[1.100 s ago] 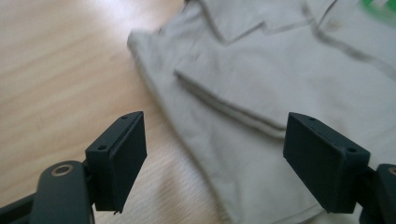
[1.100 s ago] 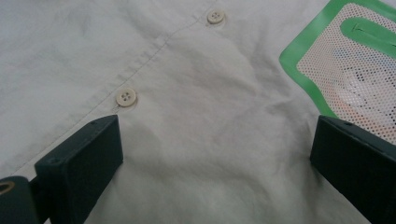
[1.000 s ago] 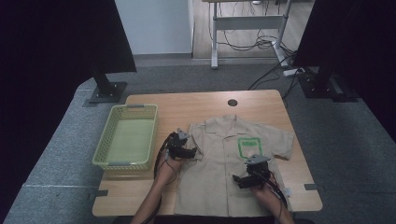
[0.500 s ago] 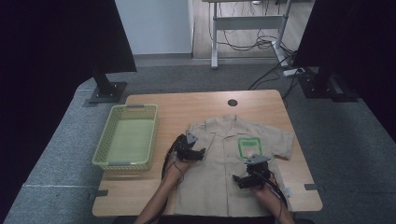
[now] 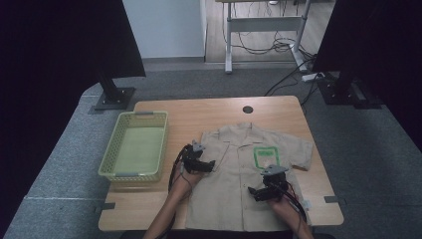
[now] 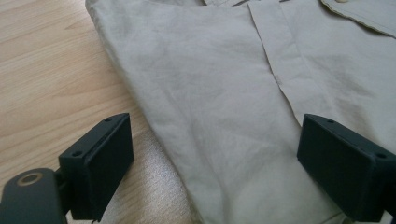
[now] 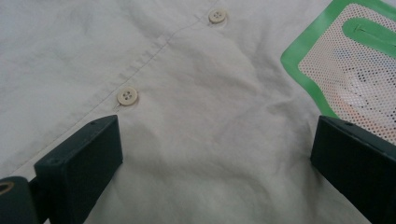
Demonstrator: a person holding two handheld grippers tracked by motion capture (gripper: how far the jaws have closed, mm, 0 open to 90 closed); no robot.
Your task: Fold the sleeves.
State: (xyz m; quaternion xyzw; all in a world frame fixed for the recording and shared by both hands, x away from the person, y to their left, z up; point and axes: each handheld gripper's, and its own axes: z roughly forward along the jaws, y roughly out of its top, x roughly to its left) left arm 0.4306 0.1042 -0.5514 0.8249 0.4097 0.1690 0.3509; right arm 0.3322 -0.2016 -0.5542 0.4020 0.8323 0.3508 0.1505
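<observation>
1. Since the earlier frame, left gripper [image 5: 208, 164] was shifted onto shirt [image 5: 234, 179]; jaws just opening, nothing gripped.
2. Right gripper [image 5: 256, 191] is seen open over shirt.
3. Basket [image 5: 112, 149] is shown by the high view; buttons [image 7: 127, 96] by the right gripper view.

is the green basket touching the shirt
Apart. In the high view a strip of bare table shows between the basket and the near edge of the shirt.
</observation>
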